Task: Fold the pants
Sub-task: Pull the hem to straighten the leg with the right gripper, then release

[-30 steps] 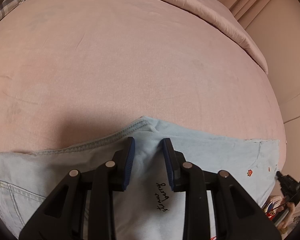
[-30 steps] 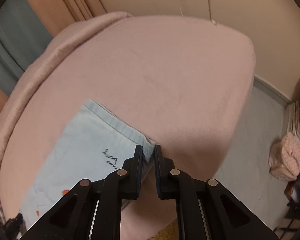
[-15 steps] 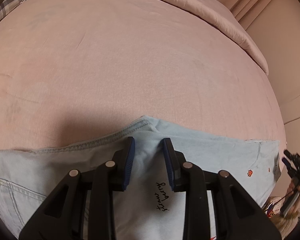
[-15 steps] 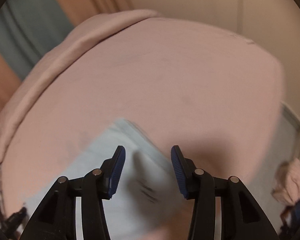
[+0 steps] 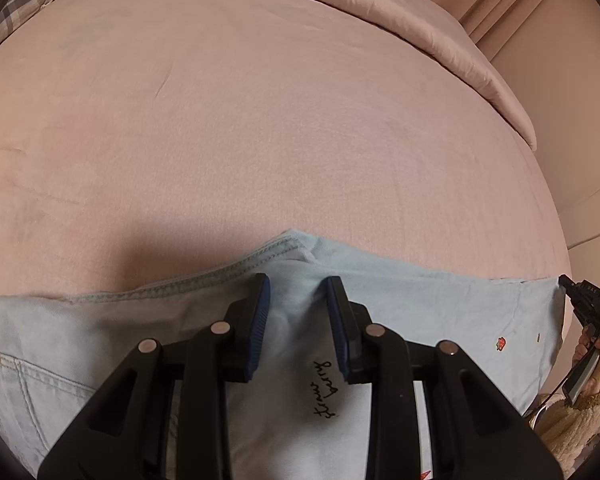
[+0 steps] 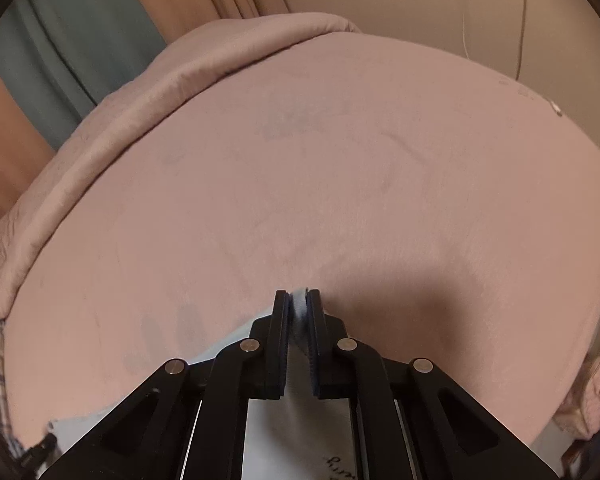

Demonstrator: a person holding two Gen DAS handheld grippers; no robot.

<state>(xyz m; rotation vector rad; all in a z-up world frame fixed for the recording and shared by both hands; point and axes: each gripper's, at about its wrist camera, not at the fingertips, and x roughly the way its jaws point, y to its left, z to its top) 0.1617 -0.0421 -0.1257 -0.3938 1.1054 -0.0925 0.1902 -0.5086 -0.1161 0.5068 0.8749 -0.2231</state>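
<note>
My left wrist view alone shows the pale blue pants (image 5: 440, 308) spread along the near edge of the pink bed (image 5: 260, 128), with black script I can't read. My left gripper (image 5: 296, 300) sits narrowly parted over a raised fold; my right gripper (image 6: 298, 306), having just closed, pinches a fabric edge.

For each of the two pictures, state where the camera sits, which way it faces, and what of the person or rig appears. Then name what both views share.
Left wrist: on the left gripper, angled down across the pink bed; jaws straddle the pale blue pants; the right gripper and a hand show at right.
Right wrist: on the right gripper, angled down toward the curtains; jaws pinch pants fabric.
Shared: bed, pants, handwritten lettering.
</note>
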